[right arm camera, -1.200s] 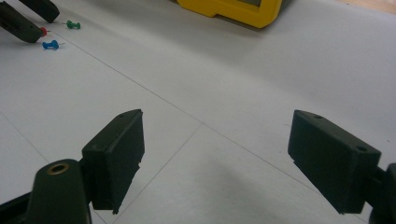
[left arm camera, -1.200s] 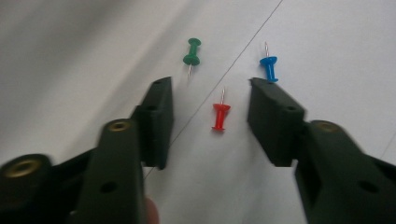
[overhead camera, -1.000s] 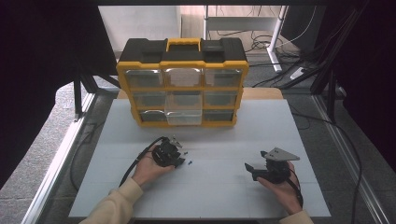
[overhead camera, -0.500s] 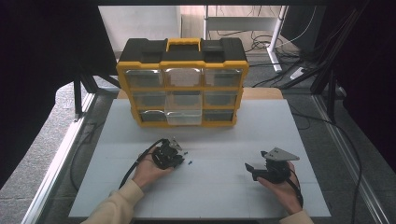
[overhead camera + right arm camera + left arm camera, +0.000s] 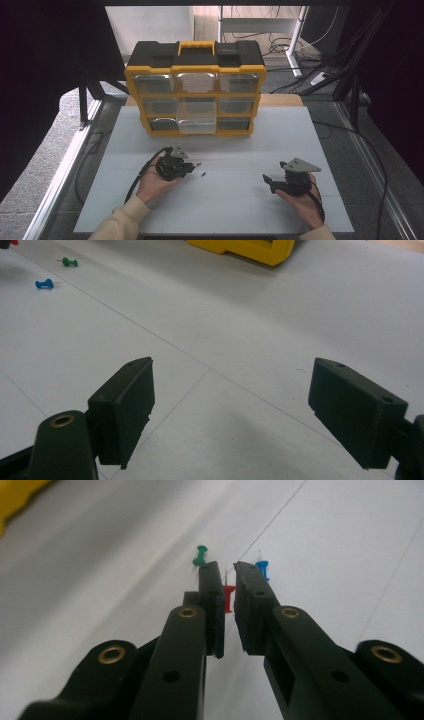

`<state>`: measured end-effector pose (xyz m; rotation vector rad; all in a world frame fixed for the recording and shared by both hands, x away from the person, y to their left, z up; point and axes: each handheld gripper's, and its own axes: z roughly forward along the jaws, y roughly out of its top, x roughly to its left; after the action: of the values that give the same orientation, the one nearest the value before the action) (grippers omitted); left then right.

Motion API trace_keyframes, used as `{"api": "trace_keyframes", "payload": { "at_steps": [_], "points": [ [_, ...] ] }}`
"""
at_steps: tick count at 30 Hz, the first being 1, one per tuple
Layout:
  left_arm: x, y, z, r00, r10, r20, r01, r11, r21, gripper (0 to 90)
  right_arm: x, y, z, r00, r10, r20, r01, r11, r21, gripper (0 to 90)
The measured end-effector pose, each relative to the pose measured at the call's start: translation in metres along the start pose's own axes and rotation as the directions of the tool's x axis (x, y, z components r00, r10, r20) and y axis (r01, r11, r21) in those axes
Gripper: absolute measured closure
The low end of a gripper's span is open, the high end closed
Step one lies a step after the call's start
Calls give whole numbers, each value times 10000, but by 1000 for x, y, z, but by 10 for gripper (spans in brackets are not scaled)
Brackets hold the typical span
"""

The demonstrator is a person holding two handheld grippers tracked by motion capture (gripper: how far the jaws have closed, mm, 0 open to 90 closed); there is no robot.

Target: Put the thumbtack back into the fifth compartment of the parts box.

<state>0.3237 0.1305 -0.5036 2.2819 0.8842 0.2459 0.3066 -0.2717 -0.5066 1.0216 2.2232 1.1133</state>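
Red pin [image 5: 229, 598]: shiny plastic, thin metal tip. Left gripper [image 5: 229, 582]: matt black plastic, maybe brass rivets. Table [image 5: 250, 150]: smooth, matt white.

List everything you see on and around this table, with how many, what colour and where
Drawer organiser: one, yellow and black with clear drawers, far middle of the table.
Red push pin: one, between the left gripper's jaws.
Green push pin: one, on the table just past the left jaw tip.
Blue push pin: one, on the table just past the right jaw tip.
Table: one, white.
Left gripper: one, black, near left, jaws nearly closed around the red pin.
Right gripper: one, black, near right, jaws wide apart.
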Motion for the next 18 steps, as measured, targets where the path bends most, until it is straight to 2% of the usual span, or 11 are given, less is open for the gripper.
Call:
{"api": "trace_keyframes", "payload": {
  "at_steps": [9,18],
  "points": [
    [2,-7,-19,9983,-553,176,566,9945,-884,821,0,0,0,10000,38,16,-38,10000,21,191],
    [5,-11,-42,9963,-854,113,861,9813,-1724,821,0,0,-1,10000,76,-19,-76,10000,-25,192]
  ]
}}
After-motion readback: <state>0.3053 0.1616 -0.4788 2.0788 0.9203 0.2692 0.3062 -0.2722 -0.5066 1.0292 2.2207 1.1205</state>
